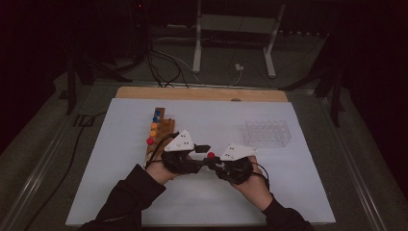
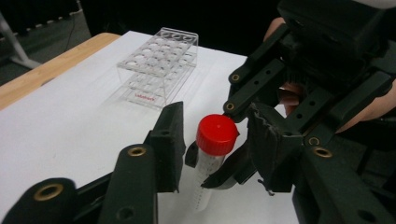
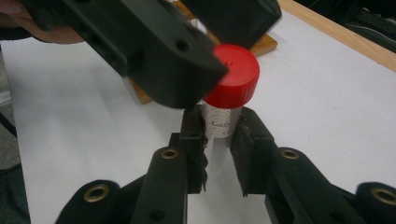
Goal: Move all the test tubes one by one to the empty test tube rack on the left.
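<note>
Right gripper view, clear plastic tube [image 3: 223, 122], ribbed red cap [image 3: 233, 76], maybe smooth-topped.

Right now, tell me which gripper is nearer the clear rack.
Right. The right gripper, gripping the red-capped tube, sits on the clear rack's side; the left gripper comes in from the far side.

Stood on a white rectangular table sheet [image 1: 120, 159]: a brown wooden tube rack [image 1: 161, 132] left of centre, a clear plastic tube rack [image 1: 266, 133] well apart to the right. Met between them, nearer the front edge: the left gripper [image 1: 204, 149] and the right gripper [image 1: 211, 161], with a red-capped clear plastic tube [image 2: 212, 154] upright between both. Lay behind the sheet: a bare strip of light wooden tabletop [image 1: 202, 93].
</note>
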### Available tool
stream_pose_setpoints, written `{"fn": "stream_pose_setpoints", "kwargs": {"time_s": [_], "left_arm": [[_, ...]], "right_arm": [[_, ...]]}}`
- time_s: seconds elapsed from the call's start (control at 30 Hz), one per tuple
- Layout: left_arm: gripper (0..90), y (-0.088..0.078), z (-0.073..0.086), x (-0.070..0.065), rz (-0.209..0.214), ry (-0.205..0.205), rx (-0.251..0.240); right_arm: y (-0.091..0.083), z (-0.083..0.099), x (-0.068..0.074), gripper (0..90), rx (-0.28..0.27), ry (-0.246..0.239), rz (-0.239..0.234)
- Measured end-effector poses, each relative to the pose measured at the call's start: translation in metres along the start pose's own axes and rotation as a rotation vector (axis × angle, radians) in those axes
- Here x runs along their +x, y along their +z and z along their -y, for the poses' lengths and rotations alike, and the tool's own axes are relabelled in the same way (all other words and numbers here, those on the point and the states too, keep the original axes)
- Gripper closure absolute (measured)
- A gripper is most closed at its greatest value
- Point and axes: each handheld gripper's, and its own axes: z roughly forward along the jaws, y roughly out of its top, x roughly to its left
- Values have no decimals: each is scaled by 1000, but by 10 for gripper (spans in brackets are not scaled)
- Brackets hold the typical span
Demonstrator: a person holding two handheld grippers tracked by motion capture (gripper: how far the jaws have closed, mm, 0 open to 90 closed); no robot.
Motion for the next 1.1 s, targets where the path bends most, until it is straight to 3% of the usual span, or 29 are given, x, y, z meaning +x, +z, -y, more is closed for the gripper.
{"fn": "stream_pose_setpoints", "kwargs": {"time_s": [0.27, 0.47, 0.7, 0.97, 1.1], "left_arm": [[697, 7, 1, -1, 3, 26, 14], [715, 7, 0, -1, 1, 37, 10], [719, 5, -4, 3, -3, 24, -3], [719, -15, -15, 11, -35, 24, -24], [720, -28, -23, 15, -53, 21, -40]], "right_arm": [[-1, 0, 1, 749, 1, -4, 0], [-2, 0, -1, 748, -3, 4, -2], [-5, -1, -3, 732, -16, 1, 6], [-17, 3, -13, 564, -17, 7, 48], [-26, 8, -22, 440, -44, 47, 61]]}}
